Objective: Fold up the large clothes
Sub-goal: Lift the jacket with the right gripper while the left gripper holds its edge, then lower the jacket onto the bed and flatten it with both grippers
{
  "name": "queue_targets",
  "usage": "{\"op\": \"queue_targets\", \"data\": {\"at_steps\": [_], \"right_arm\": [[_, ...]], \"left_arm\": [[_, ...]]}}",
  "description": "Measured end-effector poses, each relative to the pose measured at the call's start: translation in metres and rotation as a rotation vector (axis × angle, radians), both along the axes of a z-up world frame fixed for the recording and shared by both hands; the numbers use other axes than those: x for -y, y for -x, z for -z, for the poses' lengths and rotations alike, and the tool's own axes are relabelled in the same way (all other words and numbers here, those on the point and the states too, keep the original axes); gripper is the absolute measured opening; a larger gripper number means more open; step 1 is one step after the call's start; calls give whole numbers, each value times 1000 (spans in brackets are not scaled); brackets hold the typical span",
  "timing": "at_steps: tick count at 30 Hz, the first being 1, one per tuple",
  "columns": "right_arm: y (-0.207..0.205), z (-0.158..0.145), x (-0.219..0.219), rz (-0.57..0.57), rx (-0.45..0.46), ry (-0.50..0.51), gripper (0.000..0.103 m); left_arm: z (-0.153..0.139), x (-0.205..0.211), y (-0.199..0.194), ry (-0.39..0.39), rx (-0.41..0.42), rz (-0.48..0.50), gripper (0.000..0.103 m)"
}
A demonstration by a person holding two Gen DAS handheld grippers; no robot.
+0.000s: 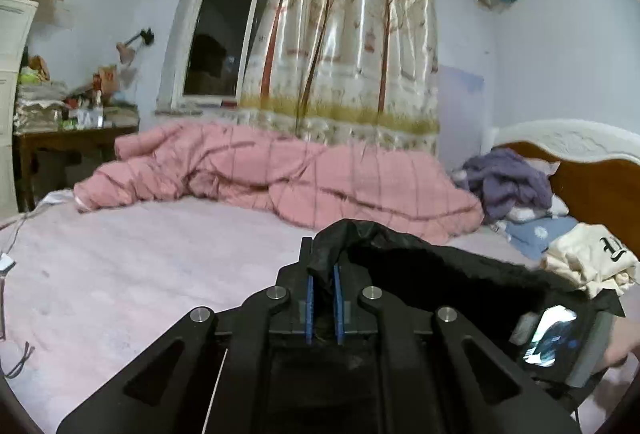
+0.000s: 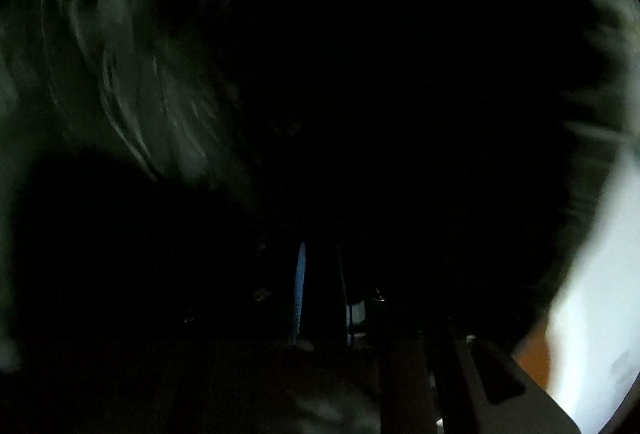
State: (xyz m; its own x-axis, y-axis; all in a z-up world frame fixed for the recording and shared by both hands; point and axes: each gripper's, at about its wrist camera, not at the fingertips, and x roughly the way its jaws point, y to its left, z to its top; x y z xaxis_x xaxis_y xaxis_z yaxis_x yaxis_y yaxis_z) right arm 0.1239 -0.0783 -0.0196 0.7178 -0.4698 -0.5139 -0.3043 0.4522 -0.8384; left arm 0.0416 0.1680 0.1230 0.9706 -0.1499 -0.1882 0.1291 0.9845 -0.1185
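Left-wrist view: a wooden side tabletop (image 1: 76, 137) crowded with small items stands at far left, beside the bed (image 1: 120, 274). One pink quilt (image 1: 280, 177) lies heaped along the bed's far side; one purple garment (image 1: 504, 181) and one cream printed garment (image 1: 592, 254) sit near the headboard. The left claw (image 1: 322, 286) is clenched on a bunched edge of the single black garment (image 1: 440, 270), raised just above the bed and trailing right.

Right-wrist view: dark cloth fills the frame. The right claw (image 2: 320, 294) is nearly closed, with black fabric apparently between its pads.

For a clean fold, keep both corners taut and level before laying down.
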Motion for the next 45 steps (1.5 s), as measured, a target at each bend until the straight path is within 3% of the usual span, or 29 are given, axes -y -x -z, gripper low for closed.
{"op": "queue_targets", "data": {"at_steps": [2,4,9,14,16,19,21,24,28,30,32,34,35,37,38,39,41,43,45], "right_arm": [[-12,7,3,42,11,86,15],[-27,6,16,152,137,148,16],[-43,-7,60,359,360,232,16],[-23,1,69,302,301,274,16],[-5,-4,67,269,203,161,16],[36,-39,72,234,14,-322,16],[60,-54,80,209,-36,-507,17],[100,-72,91,148,-47,-661,17],[112,-113,119,144,-10,-885,17],[115,-150,129,170,87,-1013,17],[115,-176,136,165,204,-1072,22],[106,-193,147,162,259,-1094,30],[94,-194,149,177,240,-1086,32],[67,-184,149,235,179,-1069,32],[52,-172,148,253,138,-1092,32],[42,-163,149,267,102,-1108,32],[21,-133,153,312,14,-1119,32],[15,-108,153,343,3,-1089,32],[14,-85,155,373,-11,-1051,32]], "left_arm": [[-4,2,6,-25,18,11,7],[-2,9,5,-55,4,13,7],[24,40,-20,-154,-171,-32,8],[63,66,-51,-270,-340,-62,8],[72,69,-58,-287,-386,-61,8],[74,67,-57,-260,-434,-38,8],[71,63,-51,-230,-448,-20,8],[70,57,-42,-225,-462,-43,9],[69,42,-30,-154,-467,-85,8],[67,37,-23,-120,-474,-49,9],[61,34,-10,-95,-422,-13,12],[52,32,-1,-60,-352,53,32],[46,31,2,-36,-319,96,45],[35,23,10,38,-244,158,51],[30,18,10,73,-223,175,61],[27,16,6,84,-231,162,71],[29,15,-6,49,-281,75,72],[36,13,-19,37,-319,53,72],[50,12,-39,47,-428,74,72]]}}
